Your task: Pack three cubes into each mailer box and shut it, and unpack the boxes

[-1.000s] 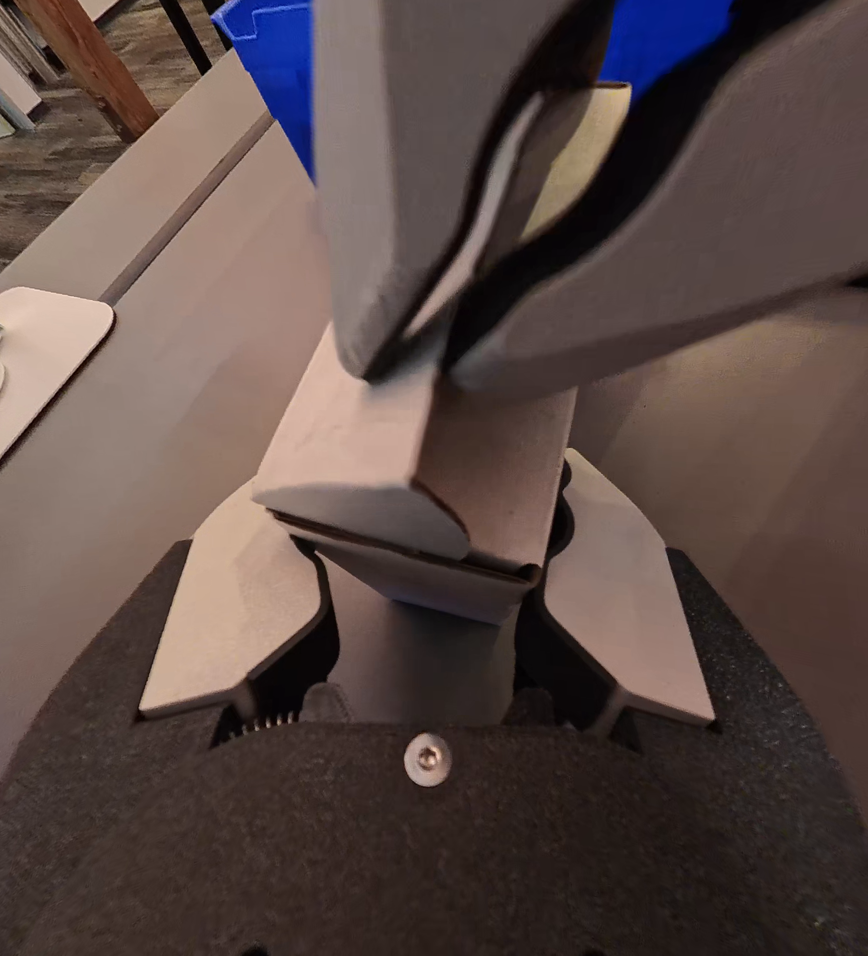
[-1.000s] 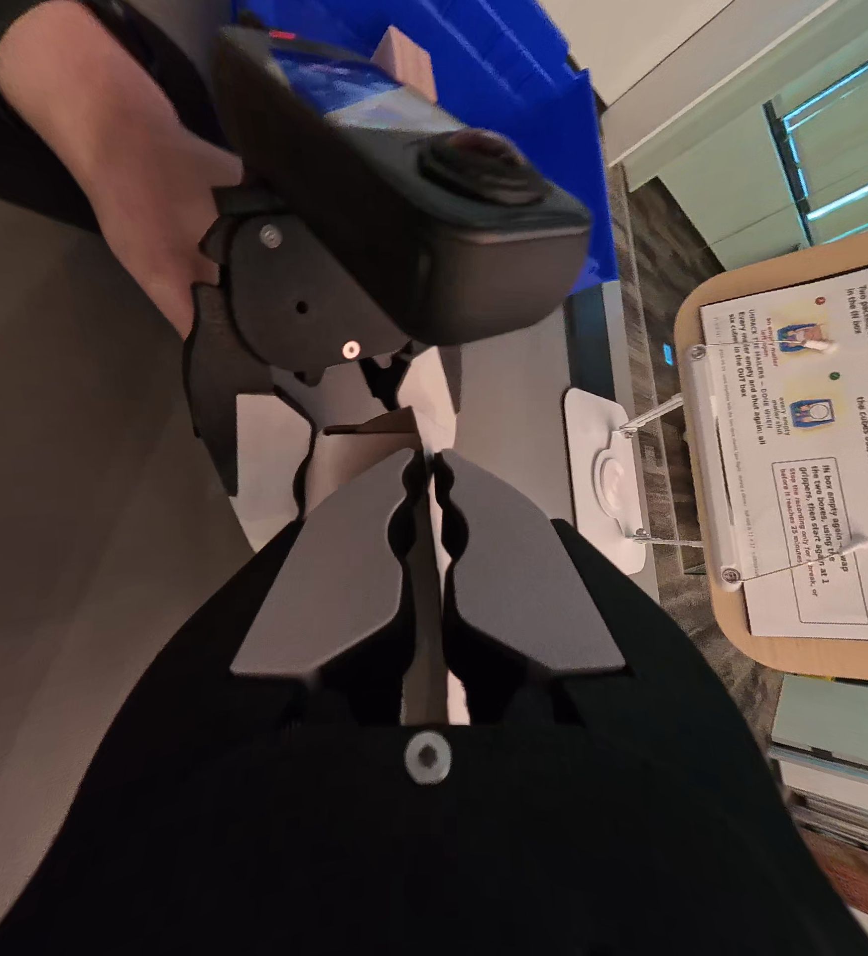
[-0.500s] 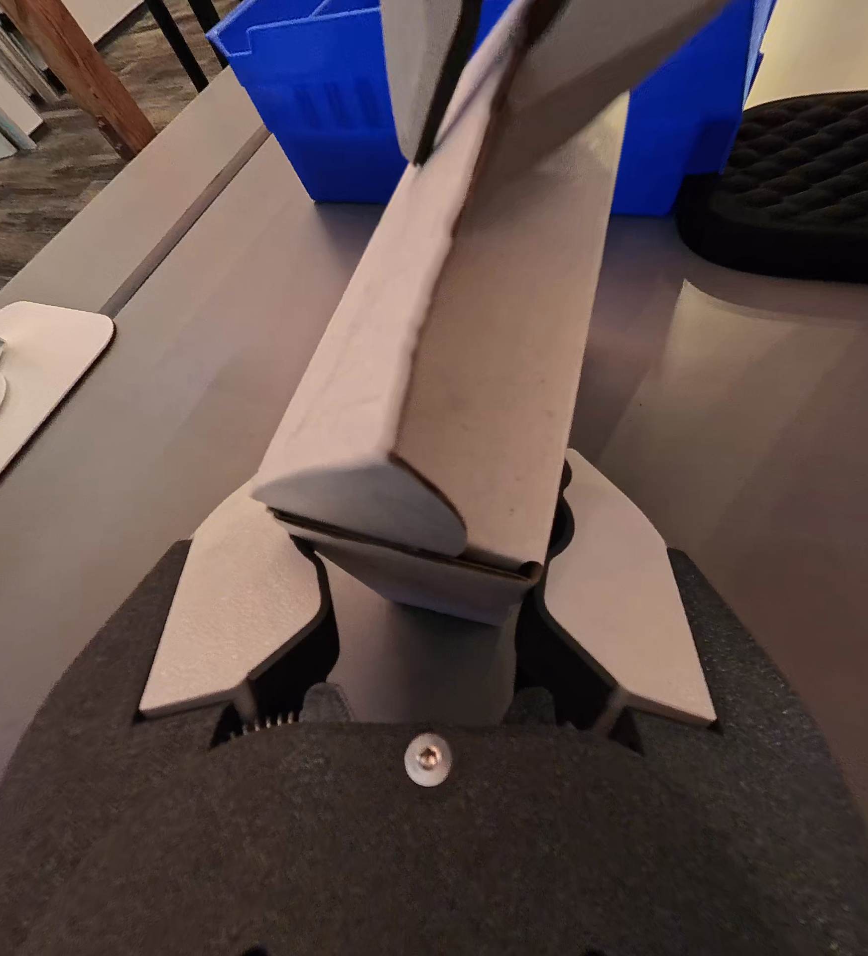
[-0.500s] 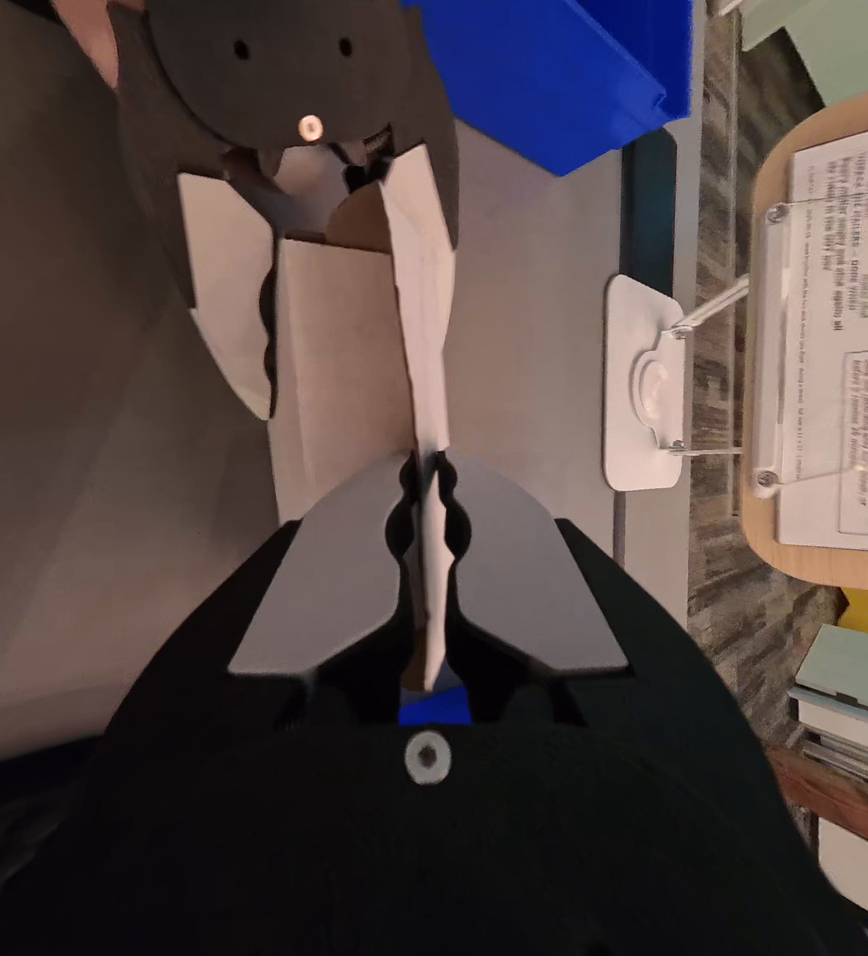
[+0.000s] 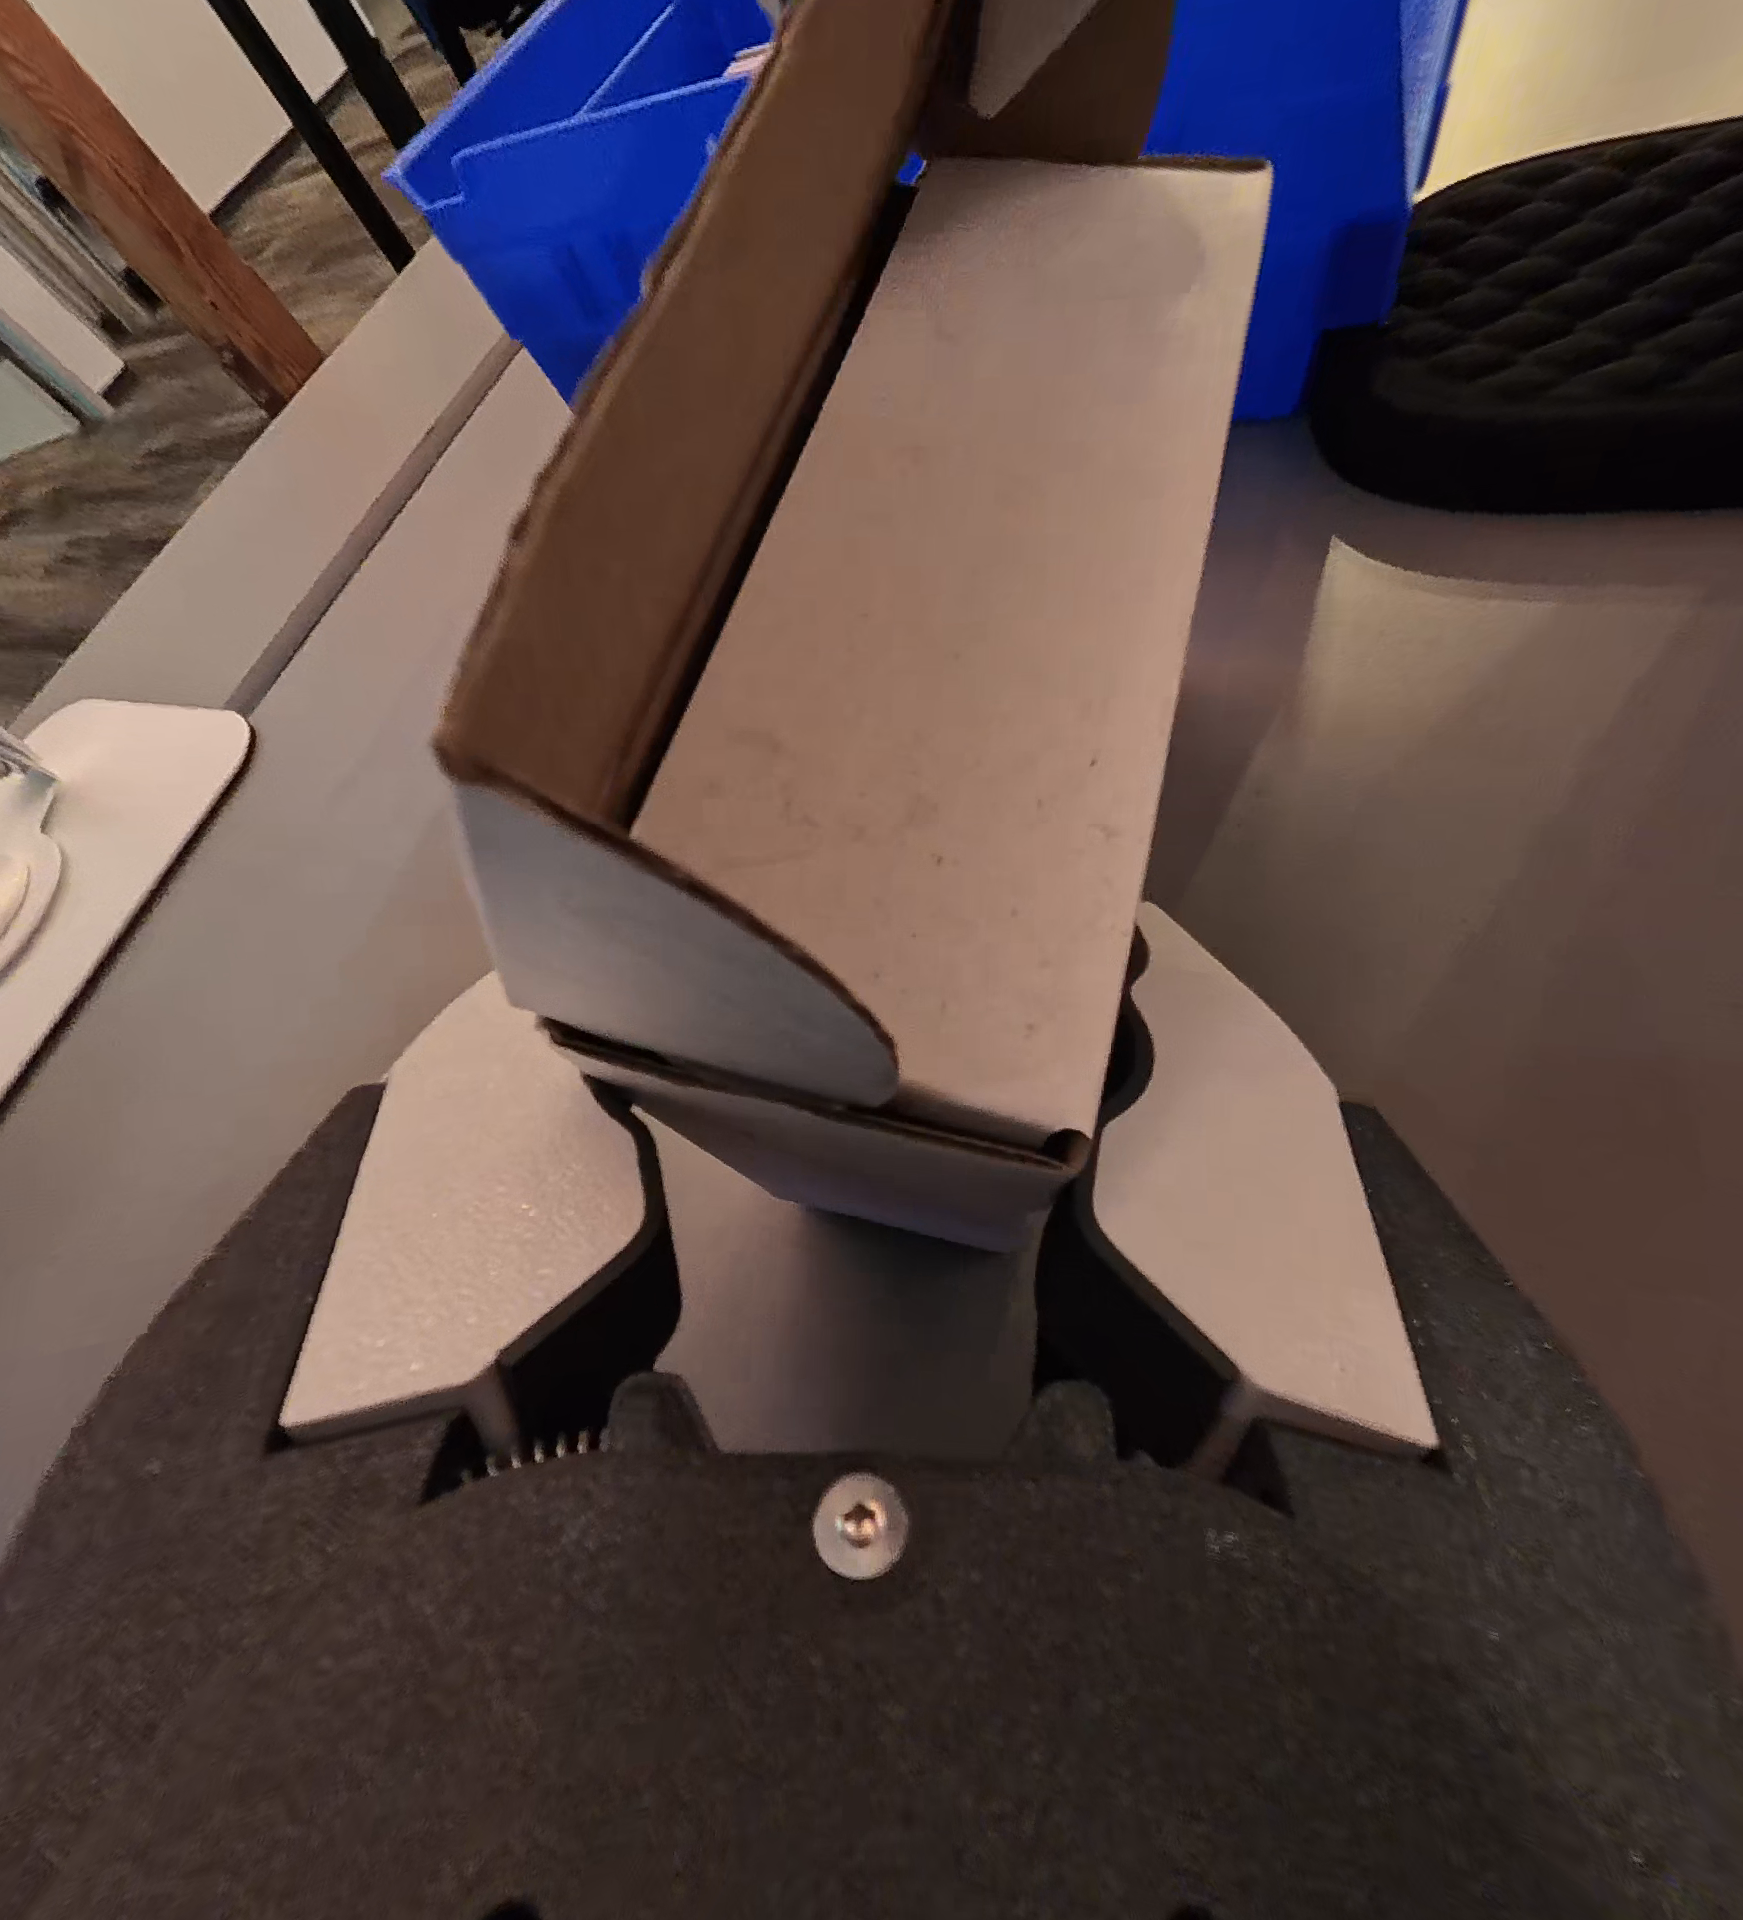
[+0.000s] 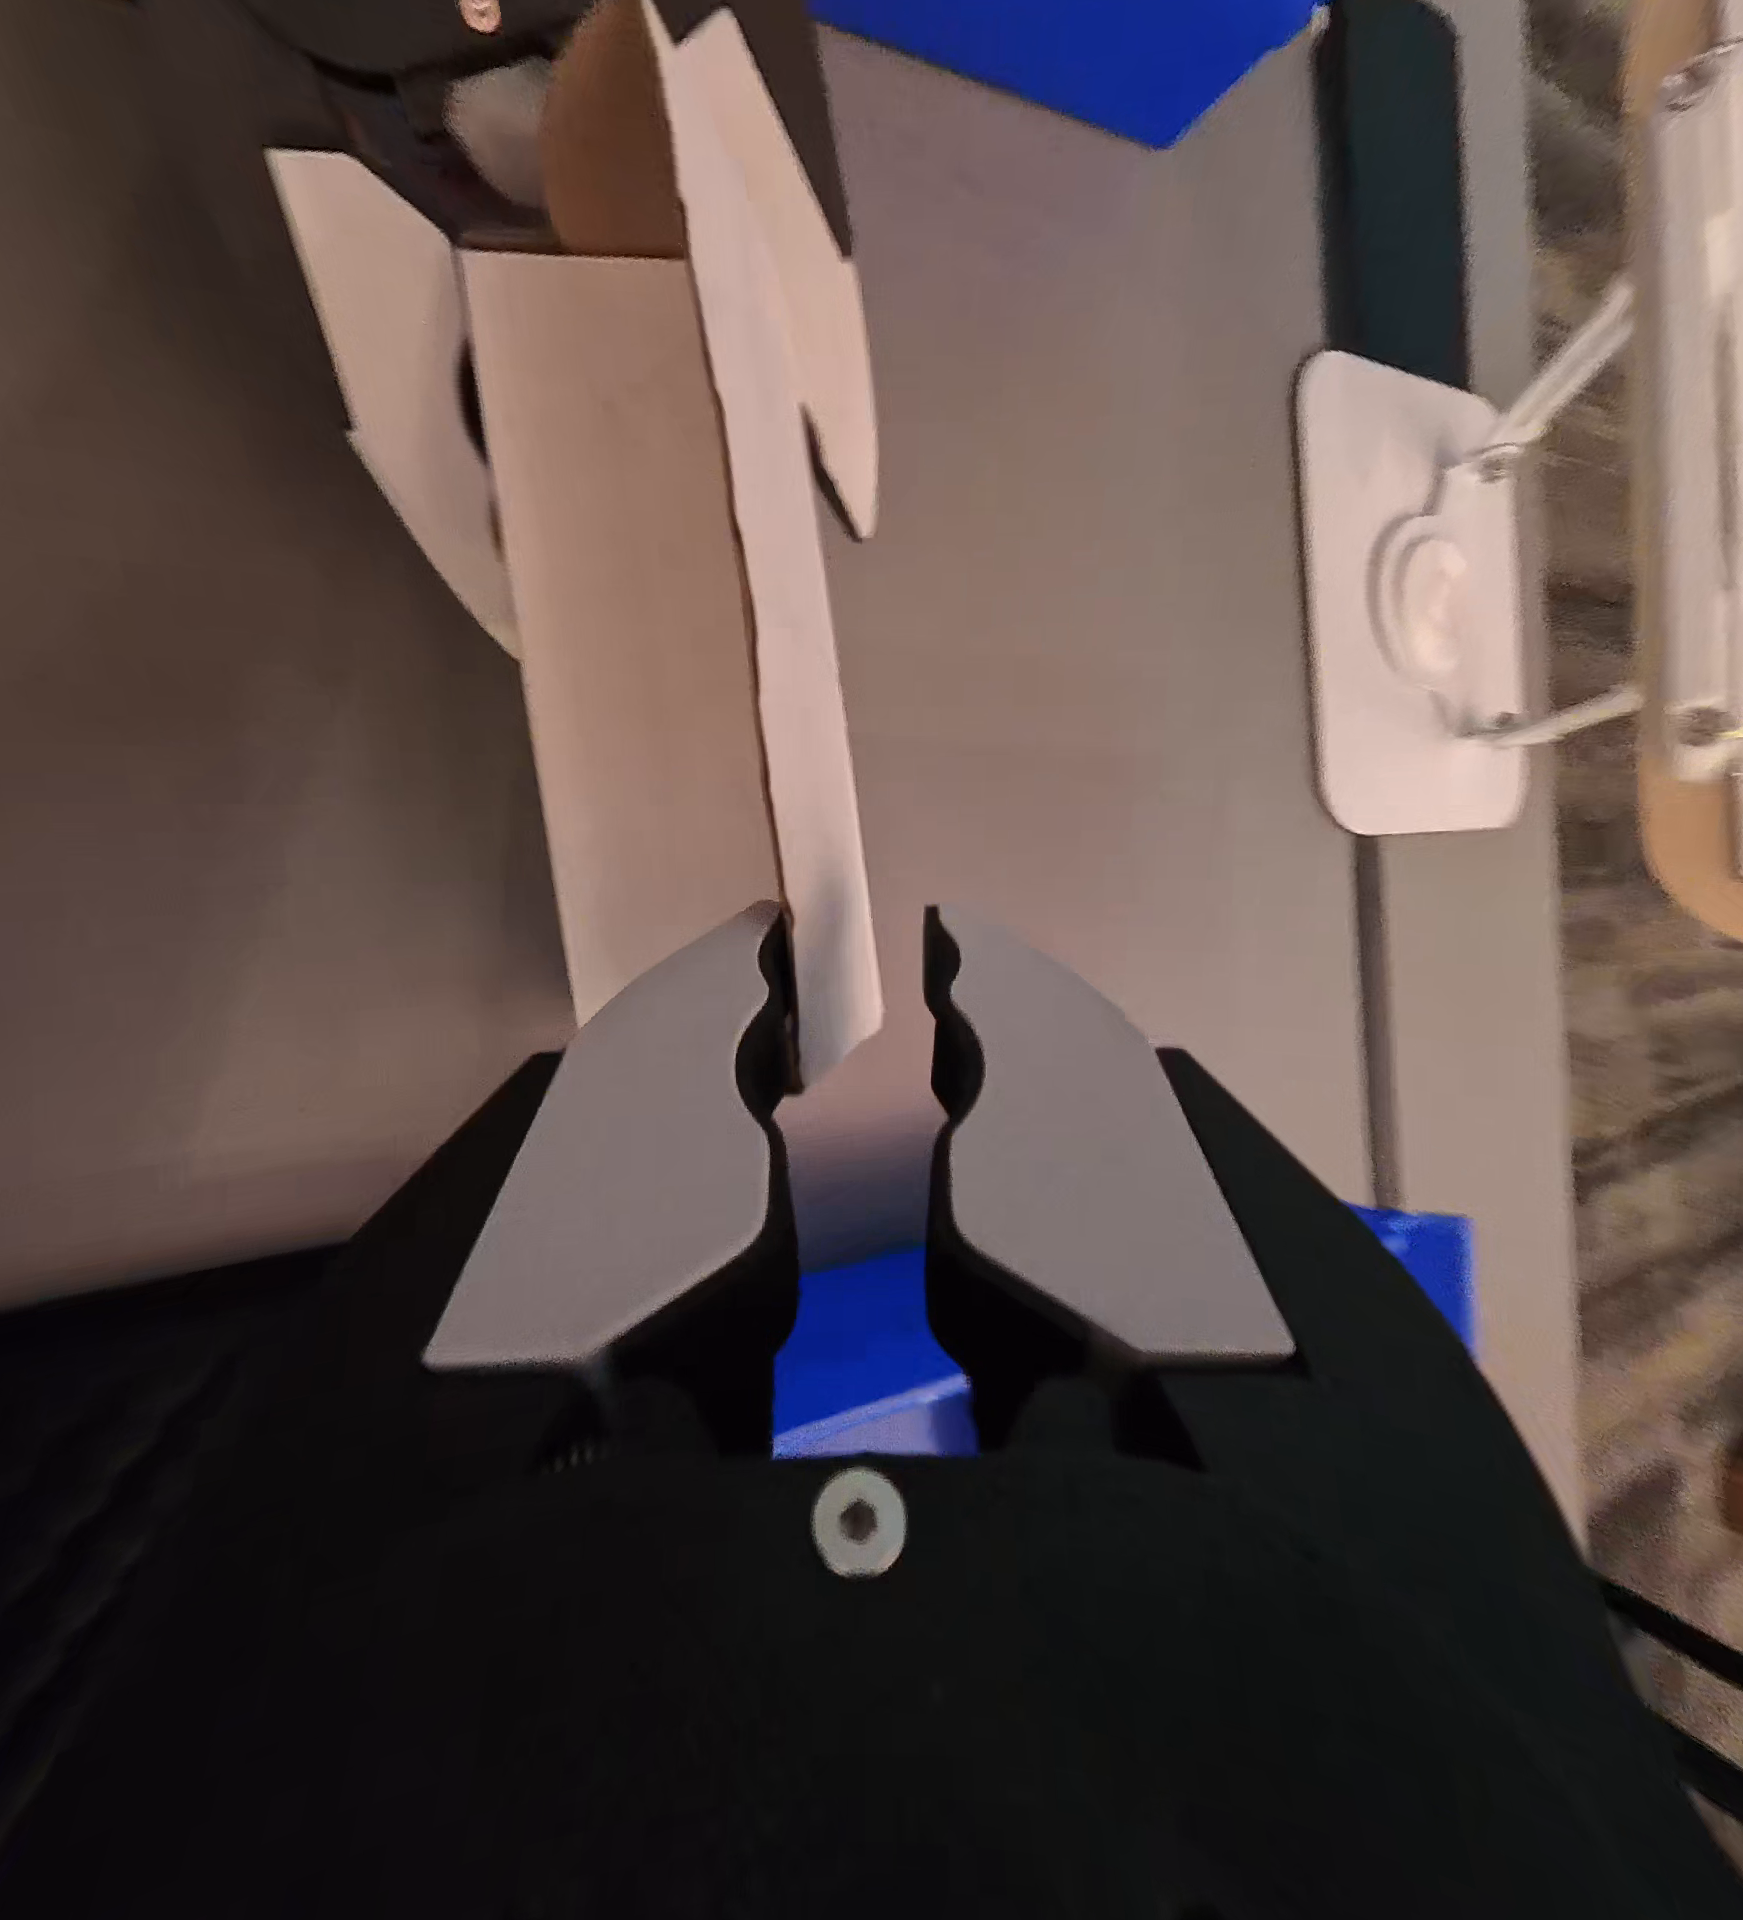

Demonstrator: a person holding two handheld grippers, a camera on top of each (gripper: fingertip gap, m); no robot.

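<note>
A white mailer box (image 5: 950, 644) lies lengthwise ahead of my left gripper (image 5: 846, 1049), which is shut on its near end just above the grey table. The box's lid flap (image 5: 680, 447) stands up and open on the left, showing its brown inside. What is inside the box is hidden. In the right wrist view the box (image 6: 618, 540) runs away from me, and its white lid flap (image 6: 805, 727) reaches between the fingers of my right gripper (image 6: 854, 925). Those jaws stand apart; the flap rests only against the left finger. No cubes show.
A blue bin (image 5: 576, 218) stands behind the box, with a black quilted pad (image 5: 1625, 312) at the right. A white stand base (image 5: 67, 831) sits by the table's left edge, and it also shows in the right wrist view (image 6: 1407, 592). Another blue bin (image 6: 867, 1340) lies under my right gripper. Left tips to right tips: about 12 cm.
My right gripper slid back along the lid flap, swinging the lid open, and its jaws have parted off the flap. My left gripper kept its hold on the box.
</note>
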